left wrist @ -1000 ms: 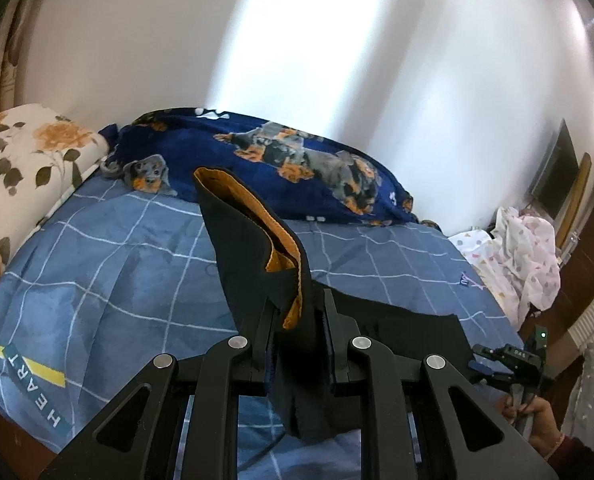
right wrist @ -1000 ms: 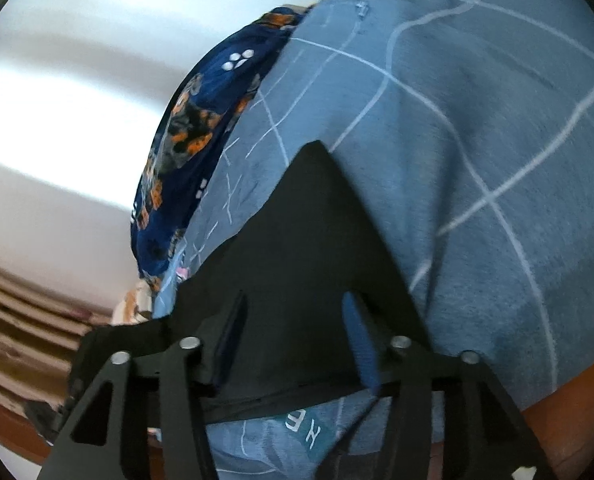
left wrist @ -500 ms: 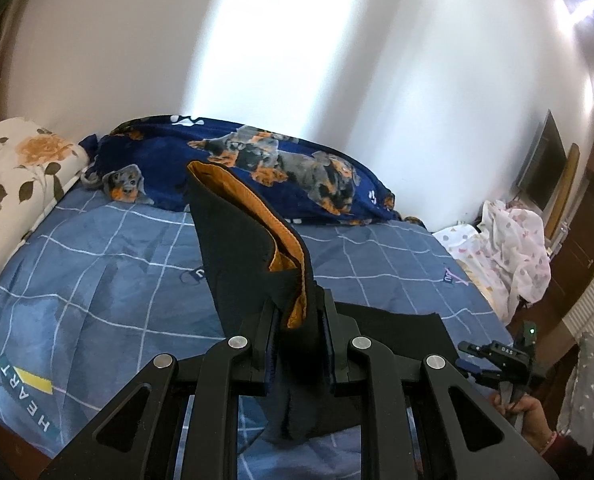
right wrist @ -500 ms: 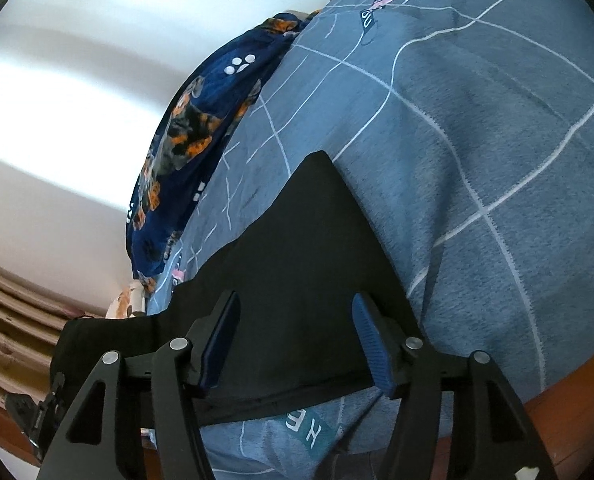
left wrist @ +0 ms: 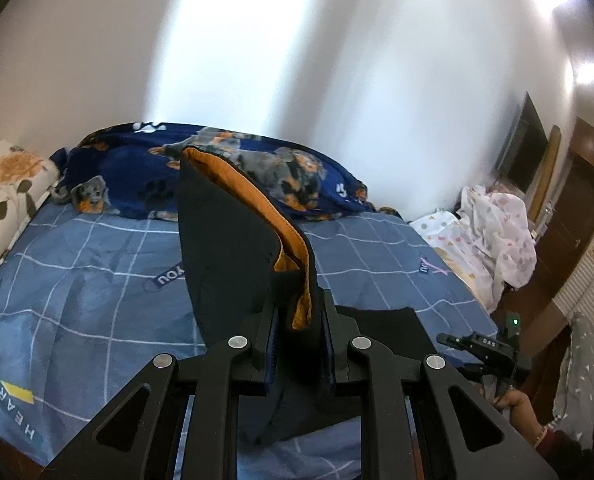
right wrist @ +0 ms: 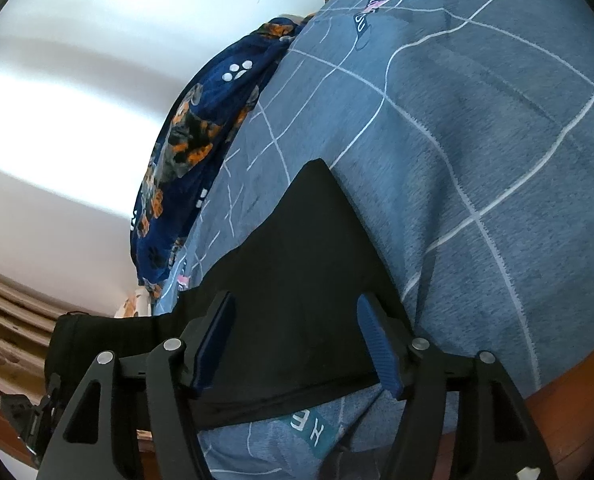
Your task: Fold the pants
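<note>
The left gripper (left wrist: pixel 299 354) is clamped on a fold of the black pants (left wrist: pixel 233 248), its jaws drawn narrow around the cloth. The pinched part stands up above the fingers, lifted off the bed, and its orange lining (left wrist: pixel 293 256) shows along the open edge. The remaining fabric trails down to the right and lies flat on the blue checked bedsheet (left wrist: pixel 77 288).

The right gripper (right wrist: pixel 297 344) has its jaws spread wide, holding nothing; its blue pads (right wrist: pixel 377 346) sit over the flat black pants (right wrist: pixel 297 280), though whether they touch the cloth cannot be told.

Beyond the pants, a dark blue dog-print blanket (left wrist: pixel 145 176) is bunched against the white wall (left wrist: pixel 297 60), with a floral pillow (left wrist: pixel 5 184) at the left.
</note>
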The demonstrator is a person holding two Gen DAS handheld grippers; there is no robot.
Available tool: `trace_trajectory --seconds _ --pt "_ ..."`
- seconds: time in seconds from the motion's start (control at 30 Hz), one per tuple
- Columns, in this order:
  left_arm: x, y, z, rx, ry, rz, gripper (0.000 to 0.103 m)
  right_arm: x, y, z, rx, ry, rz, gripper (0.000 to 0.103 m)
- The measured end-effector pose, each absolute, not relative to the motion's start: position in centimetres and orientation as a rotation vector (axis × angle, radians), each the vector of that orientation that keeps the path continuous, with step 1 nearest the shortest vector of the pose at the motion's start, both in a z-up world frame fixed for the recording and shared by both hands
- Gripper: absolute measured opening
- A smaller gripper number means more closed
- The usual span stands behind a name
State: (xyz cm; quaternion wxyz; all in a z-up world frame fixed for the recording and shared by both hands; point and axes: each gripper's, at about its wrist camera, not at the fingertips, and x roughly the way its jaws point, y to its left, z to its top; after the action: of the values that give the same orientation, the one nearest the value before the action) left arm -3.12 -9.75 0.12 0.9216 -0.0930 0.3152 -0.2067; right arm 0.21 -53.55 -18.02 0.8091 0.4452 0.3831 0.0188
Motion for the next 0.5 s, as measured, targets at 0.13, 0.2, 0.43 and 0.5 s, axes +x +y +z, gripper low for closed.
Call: trace_trajectory --seconds 0.13,0.2,0.43,0.5 --pt "-3.0 -11.3 0.4 -0.177 0.651 -0.45 0.019 0.0 -54.0 -17.9 0.965 0.811 0.04 0.063" --pt "-3.0 -12.0 0.5 -0.168 0.653 -0.46 0.019 -0.1 -54.2 -17.9 0.973 0.805 0.041 0.064" --pt "-2.6 -14.4 0.5 -0.148 0.662 -0.495 0.019 -0.3 -54.9 -17.8 0.997 0.794 0.042 0.065" --pt "-2.5 -14.9 0.5 -0.147 0.666 -0.504 0.019 -0.3 -54.9 -17.8 1.005 0.793 0.045 0.065"
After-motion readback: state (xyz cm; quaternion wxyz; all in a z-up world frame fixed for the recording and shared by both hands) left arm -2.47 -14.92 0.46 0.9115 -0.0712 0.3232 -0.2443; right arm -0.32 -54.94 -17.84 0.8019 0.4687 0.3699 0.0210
